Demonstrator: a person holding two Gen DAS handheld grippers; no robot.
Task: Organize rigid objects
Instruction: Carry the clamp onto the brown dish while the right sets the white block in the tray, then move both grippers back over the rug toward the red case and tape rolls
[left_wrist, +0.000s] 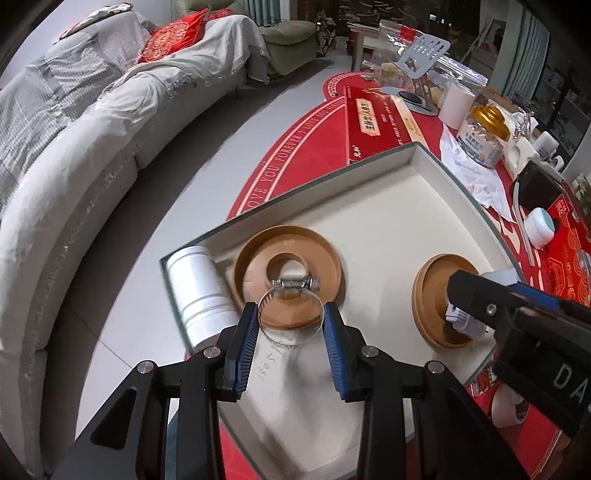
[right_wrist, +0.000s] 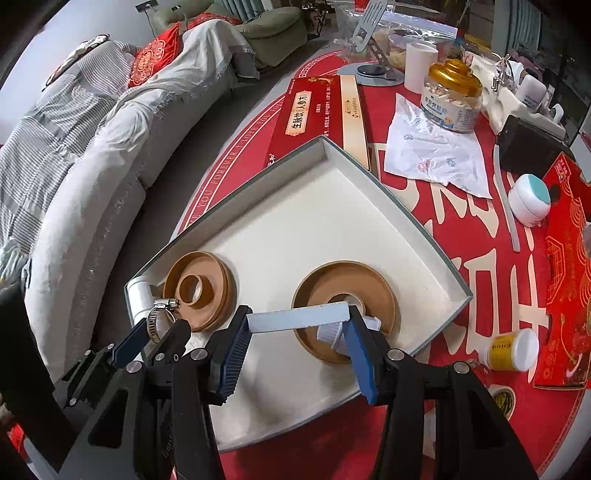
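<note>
A white tray with a grey rim (left_wrist: 373, 157) (right_wrist: 421, 229) lies on the red tablecloth. In it are two brown discs with centre holes, one at the left (left_wrist: 255, 266) (right_wrist: 218, 280) and one at the right (left_wrist: 428, 284) (right_wrist: 380, 284), and a white tube (left_wrist: 195, 291) in the left corner. My left gripper (left_wrist: 290, 312) (right_wrist: 162, 325) is shut on a metal hose clamp (left_wrist: 284, 288) (right_wrist: 162, 306) just over the left disc. My right gripper (right_wrist: 298, 314) is shut on a pale blue block (right_wrist: 291, 319) (left_wrist: 498, 275) over the right disc, with a white ribbed part (right_wrist: 328, 334) under it.
Behind the tray lie a red gift box (right_wrist: 306, 107), crumpled paper (right_wrist: 436, 155) and a gold-lidded jar (right_wrist: 450, 99). A white cream jar (right_wrist: 528, 203), a yellow bottle (right_wrist: 513, 350) and a red carton (right_wrist: 569, 258) sit to the right. A grey sofa (left_wrist: 74, 166) stands beyond the table's left edge.
</note>
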